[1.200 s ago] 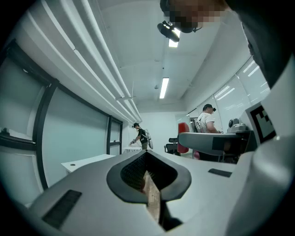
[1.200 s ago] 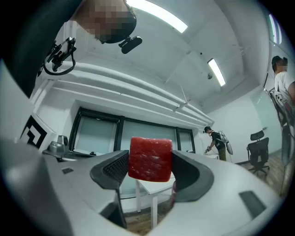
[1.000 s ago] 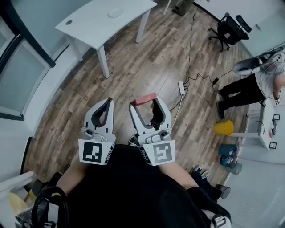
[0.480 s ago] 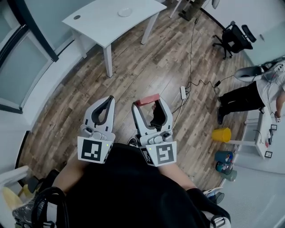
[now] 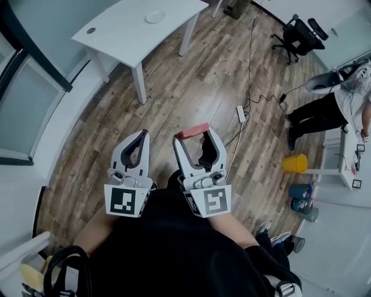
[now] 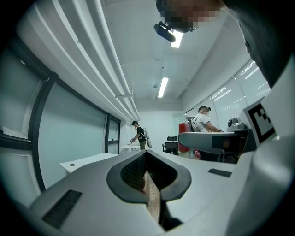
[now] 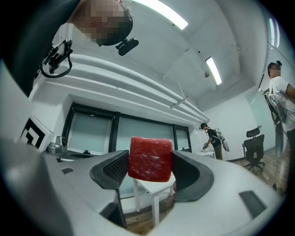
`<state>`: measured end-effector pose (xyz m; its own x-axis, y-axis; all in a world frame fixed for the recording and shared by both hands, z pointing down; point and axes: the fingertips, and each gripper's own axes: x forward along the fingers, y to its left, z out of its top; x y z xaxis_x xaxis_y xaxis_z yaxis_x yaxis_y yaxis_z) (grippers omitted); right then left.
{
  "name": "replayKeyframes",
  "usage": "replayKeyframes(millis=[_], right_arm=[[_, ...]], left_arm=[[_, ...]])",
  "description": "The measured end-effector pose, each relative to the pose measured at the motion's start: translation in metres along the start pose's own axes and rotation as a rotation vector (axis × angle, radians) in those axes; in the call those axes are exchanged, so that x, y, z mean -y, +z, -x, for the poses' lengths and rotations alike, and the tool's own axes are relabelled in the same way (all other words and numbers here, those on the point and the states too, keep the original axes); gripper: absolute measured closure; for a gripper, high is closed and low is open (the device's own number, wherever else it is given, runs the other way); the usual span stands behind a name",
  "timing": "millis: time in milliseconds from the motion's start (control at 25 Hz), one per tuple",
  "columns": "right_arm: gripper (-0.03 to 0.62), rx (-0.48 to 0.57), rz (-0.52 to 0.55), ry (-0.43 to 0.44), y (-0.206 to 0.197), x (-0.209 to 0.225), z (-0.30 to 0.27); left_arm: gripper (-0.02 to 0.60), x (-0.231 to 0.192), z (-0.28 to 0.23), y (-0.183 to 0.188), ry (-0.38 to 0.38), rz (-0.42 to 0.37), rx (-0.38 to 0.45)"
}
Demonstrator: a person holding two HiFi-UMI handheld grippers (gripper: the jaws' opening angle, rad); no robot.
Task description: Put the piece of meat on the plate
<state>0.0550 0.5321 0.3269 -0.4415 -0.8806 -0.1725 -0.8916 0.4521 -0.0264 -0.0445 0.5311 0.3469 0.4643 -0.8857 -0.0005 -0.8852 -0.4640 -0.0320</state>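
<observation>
A red block of meat [image 5: 192, 131] [image 7: 150, 158] is clamped between the tips of my right gripper [image 5: 193, 133] [image 7: 150, 168], held at waist height over the wooden floor. My left gripper [image 5: 141, 136] [image 6: 147, 184] is beside it, jaws closed together with nothing between them. A small white plate [image 5: 154, 17] lies on the white table [image 5: 124, 30] far ahead at the top of the head view, well away from both grippers. In the right gripper view the same table [image 7: 154, 186] shows just behind the meat.
A power strip and cable [image 5: 242, 113] run across the floor ahead right. A person [image 5: 324, 110] stands at the right by a desk, with a yellow bin [image 5: 294, 164] and an office chair [image 5: 298, 36] nearby. Glass wall panels [image 5: 23, 98] line the left.
The view has shifted slightly; the table and plate sit a little differently in frame. Both grippers keep the same pose, the meat still held in the right one.
</observation>
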Motion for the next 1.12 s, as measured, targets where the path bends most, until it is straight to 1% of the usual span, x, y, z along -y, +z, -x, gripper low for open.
replayKeyframes(millis=[200,320,520,640,800,1000,1120], right_arm=[[0.304,-0.025,0.010,-0.010,-0.008,0.019,-0.018],[0.304,-0.014,0.008,-0.007,-0.014,0.043,-0.043],[0.304,-0.013,-0.020,0.029,-0.027,0.090,-0.100],[0.304,0.002,-0.029,0.054,-0.019,0.122,-0.131],[0.304,0.008,-0.043,0.087,-0.012,0.163,-0.163],[0.304,-0.016,-0.049,0.111,-0.020,0.202,-0.189],[0.304,-0.018,-0.066,0.113,-0.021,0.213,-0.202]], left_arm=[[0.592,-0.007,-0.027,0.000,-0.022,0.049,0.033],[0.592,-0.012,-0.062,-0.007,-0.030,0.031,0.009],[0.592,-0.026,-0.134,-0.008,-0.004,0.003,0.004],[0.592,-0.023,-0.179,0.000,0.007,-0.013,0.001],[0.592,-0.019,-0.234,0.008,0.040,-0.019,0.015],[0.592,-0.013,-0.279,0.006,0.059,-0.028,-0.002],[0.592,-0.016,-0.293,0.006,0.069,-0.027,-0.013]])
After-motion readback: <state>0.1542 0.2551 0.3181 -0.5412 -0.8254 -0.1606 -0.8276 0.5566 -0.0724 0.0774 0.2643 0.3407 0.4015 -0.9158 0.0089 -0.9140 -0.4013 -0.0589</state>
